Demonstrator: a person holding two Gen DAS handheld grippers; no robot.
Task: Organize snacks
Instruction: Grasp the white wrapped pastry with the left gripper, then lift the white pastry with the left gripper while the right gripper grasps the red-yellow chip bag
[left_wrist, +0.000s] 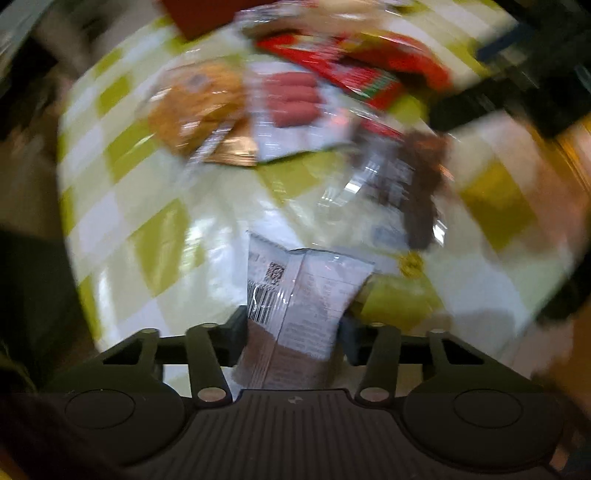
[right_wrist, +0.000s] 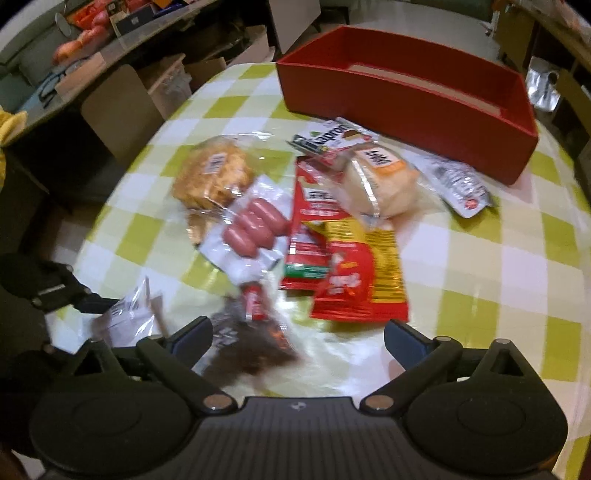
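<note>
The left claw (left_wrist: 291, 334) is clamped on a grey-and-brown foil snack packet (left_wrist: 295, 306), held between its jaws above the green-and-white checked desk (left_wrist: 147, 229). The right claw (right_wrist: 297, 338) stands wide and empty; ahead of it lie a red-and-yellow snack bag (right_wrist: 354, 273) and, beyond, a red open cardboard box (right_wrist: 406, 96).

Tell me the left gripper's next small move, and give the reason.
Probably lift the packet off the table and carry it toward the red box. The left gripper is already shut on that packet, and the box stands open and looks empty beyond the pile of snacks. The right gripper is open and holds nothing.
</note>
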